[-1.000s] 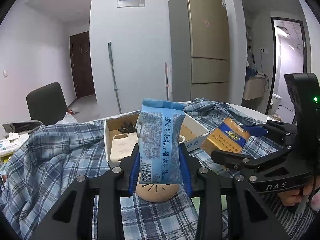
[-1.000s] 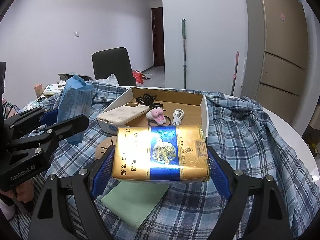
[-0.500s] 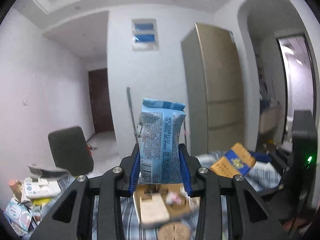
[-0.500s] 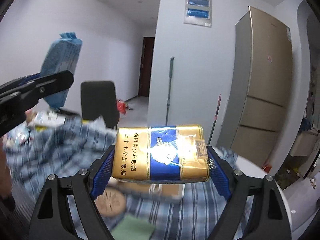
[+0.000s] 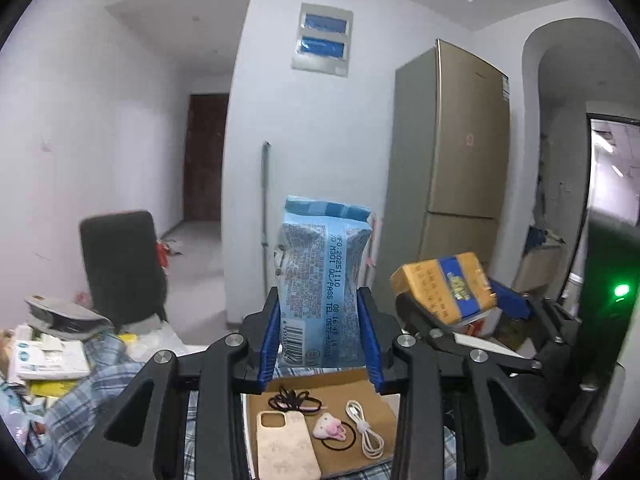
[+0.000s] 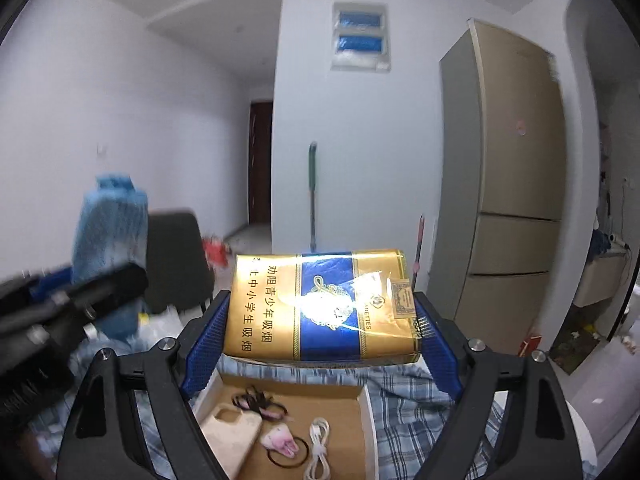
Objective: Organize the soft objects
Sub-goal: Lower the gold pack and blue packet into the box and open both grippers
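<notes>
The bench, draped in blue plaid cloth, is carrying an open cardboard box already holding a phone case, hair ties and a coiled cable. Both tools are hanging above it. The right tool is clamping a gold and blue cigarette pack flat across its width; the left tool is pinching a blue tissue packet upright. Each soft pack is best lowered slowly over bare cardboard, grip unchanged until it is resting.
</notes>
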Action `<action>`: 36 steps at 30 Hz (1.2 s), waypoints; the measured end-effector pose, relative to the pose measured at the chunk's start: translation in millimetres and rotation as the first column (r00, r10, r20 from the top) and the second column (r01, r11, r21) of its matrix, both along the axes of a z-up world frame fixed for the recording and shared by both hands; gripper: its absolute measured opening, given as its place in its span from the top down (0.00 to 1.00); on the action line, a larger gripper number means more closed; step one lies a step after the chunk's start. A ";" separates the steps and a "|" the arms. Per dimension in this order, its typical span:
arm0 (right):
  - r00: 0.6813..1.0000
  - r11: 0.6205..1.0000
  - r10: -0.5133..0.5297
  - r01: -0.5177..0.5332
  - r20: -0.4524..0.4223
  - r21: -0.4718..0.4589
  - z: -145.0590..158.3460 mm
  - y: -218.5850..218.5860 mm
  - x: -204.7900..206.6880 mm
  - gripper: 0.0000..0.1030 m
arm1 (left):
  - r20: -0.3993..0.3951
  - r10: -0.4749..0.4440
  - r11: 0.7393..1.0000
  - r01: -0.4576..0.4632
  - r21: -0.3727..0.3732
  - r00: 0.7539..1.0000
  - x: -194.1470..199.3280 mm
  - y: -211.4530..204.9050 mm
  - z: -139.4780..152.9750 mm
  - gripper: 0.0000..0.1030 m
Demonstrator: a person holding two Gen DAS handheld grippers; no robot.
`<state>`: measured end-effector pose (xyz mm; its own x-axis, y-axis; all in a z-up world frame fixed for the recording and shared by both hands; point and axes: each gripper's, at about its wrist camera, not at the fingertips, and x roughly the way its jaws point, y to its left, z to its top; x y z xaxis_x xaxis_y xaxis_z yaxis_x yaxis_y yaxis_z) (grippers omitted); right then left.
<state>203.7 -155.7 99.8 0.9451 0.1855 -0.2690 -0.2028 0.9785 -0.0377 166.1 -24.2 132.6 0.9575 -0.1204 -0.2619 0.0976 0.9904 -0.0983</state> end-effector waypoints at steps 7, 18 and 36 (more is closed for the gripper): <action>0.989 0.999 0.002 -0.010 -0.150 -0.053 -63.5 8.0 33.7 0.18 | -0.117 0.035 0.998 -0.040 -0.046 0.992 48.3 44.8 -37.8 0.63; 0.945 0.993 0.022 -0.059 -0.326 -0.102 -113.0 12.7 60.8 0.18 | -0.339 0.044 0.999 -0.044 0.007 0.940 84.0 48.6 -87.6 0.63; 0.873 0.991 0.059 -0.108 -0.484 -0.075 -149.5 16.9 77.6 0.17 | -0.499 -0.026 0.999 0.045 0.026 0.866 110.9 27.3 -137.4 0.63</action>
<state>281.4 -138.9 -49.7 0.6775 0.2080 -0.7055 -0.3009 0.9536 -0.0077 277.0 3.0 -4.9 0.6939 -0.1331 -0.7076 0.0801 0.9909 -0.1079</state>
